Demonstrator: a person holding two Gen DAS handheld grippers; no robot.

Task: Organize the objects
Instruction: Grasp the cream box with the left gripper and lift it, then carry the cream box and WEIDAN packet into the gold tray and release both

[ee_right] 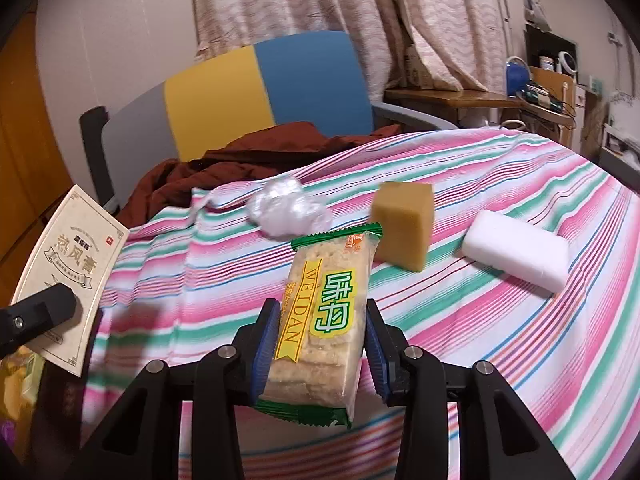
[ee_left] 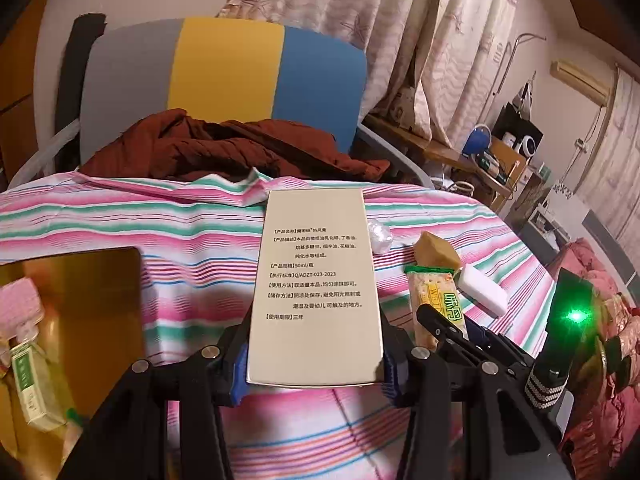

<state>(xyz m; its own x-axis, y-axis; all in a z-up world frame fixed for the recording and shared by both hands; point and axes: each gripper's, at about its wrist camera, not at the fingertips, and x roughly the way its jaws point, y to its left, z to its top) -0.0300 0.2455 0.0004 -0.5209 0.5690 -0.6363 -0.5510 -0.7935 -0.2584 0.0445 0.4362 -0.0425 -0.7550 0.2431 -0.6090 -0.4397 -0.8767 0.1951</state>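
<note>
Two items are already off the striped cloth point(ee_right: 500, 340) and in your grip. Your left hand-held gripper point(ee_left: 314, 364) is clamped on the cream box point(ee_left: 316, 280) by its long edges, printed back up, pointing toward twelve o'clock. Your right hand-held gripper point(ee_right: 320, 352) is clamped on the cracker packet point(ee_right: 320, 320), pinching the soft wrapper near its lower end.

At about eight o'clock in the left wrist view sits a gold tray point(ee_left: 72, 300) already holding a small green carton point(ee_left: 30, 384); I judge that is where things are going.

The risks: the packet hangs long beyond the pads, so a quick swing could let it pivot or slide out, and squeezing harder would likely crush the crackers. The box is smooth card, held only near its rear, so tipping it may let it slip. The two grippers are close together; heading for the tray at once could make them collide.

Still on the cloth: crumpled plastic point(ee_right: 288, 208), a yellow block point(ee_right: 404, 224) and a white block point(ee_right: 516, 250).
</note>
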